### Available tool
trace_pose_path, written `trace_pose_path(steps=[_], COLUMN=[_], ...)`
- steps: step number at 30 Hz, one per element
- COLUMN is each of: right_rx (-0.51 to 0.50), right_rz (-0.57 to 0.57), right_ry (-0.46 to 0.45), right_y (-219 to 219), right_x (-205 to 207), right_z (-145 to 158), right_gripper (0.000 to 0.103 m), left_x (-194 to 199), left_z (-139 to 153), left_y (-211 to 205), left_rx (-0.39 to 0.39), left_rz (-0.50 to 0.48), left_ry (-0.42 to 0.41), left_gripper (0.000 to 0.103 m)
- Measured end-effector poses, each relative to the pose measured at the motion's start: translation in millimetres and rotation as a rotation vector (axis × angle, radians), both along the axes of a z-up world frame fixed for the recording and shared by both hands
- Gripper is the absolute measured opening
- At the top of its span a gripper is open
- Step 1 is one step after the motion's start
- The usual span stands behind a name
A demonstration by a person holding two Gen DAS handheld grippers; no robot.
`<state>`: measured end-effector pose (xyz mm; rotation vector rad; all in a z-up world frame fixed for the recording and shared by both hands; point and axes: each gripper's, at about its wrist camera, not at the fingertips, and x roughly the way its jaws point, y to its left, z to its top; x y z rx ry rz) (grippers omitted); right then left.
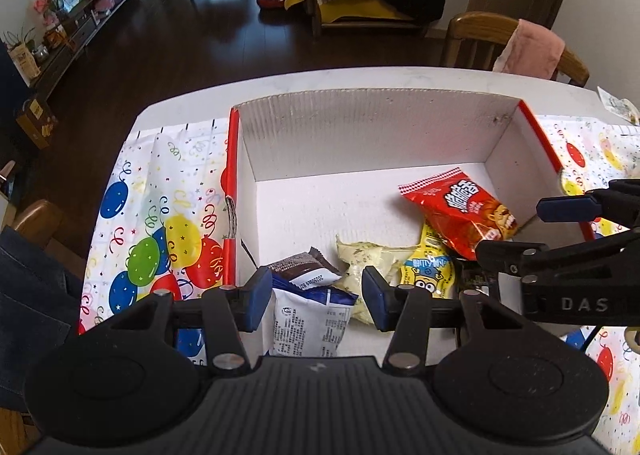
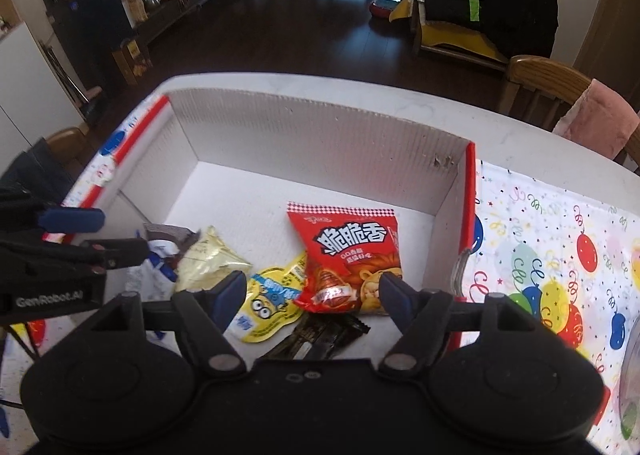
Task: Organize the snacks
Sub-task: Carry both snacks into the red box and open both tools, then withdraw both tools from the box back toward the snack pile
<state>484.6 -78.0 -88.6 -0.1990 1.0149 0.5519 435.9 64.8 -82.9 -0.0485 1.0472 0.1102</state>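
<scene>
Nearest us, between the blue pads of our left gripper (image 1: 316,297), sits the blue-and-white foil snack packet (image 1: 310,315). Its jaws stand apart around the packet's upper end, and we cannot quite tell whether the pads actually press on it, since the near part of the pack is hidden under the gripper body.

Our right gripper (image 2: 312,297) hangs with its jaws wide apart and nothing between the pads. Just beyond them lies the red crinkled crisp bag with a lion printed on it (image 2: 346,261), partly over the yellow cartoon-printed pouch (image 2: 266,305) and a dark glossy wrapper (image 2: 316,337).

All these lie along the near side of the floor of the white corrugated cardboard box with red edging (image 1: 360,135). A pale yellow crumpled sachet (image 1: 366,261) and a brown-ended wrapper (image 1: 306,265) sit there too. The box's far half is bare.

We judge every pack light, soft and puffed with air, with slippery film that crumples under pressure. The flat crimped seams at the ends look like the safest hold; squeezing the middle risks crushing the contents or letting the bag squirt out.
</scene>
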Motion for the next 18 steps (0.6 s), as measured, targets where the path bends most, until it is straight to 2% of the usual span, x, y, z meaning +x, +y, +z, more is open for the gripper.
trace_pose_path(steps=[9, 13, 18], right_rx=[0.087, 0.114, 0.146], right_rz=[-0.007, -0.011, -0.012], right_ry=[-0.033, -0.046, -0.068], right_y=[-19, -25, -32], right_x=[-27, -40, -59], right_z=[34, 44, 54], right_gripper=[0.078, 0.081, 0.085], left_x=[-25, -39, -58], left_z=[21, 31, 43], left_y=[-6, -9, -12], left_rx=[-0.015, -0.021, -0.027], left_rz=[-0.019, -0.030, -0.041], left_ry=[-0.057, -0.085, -0.117], left_gripper=[0.049, 0.055, 0.056])
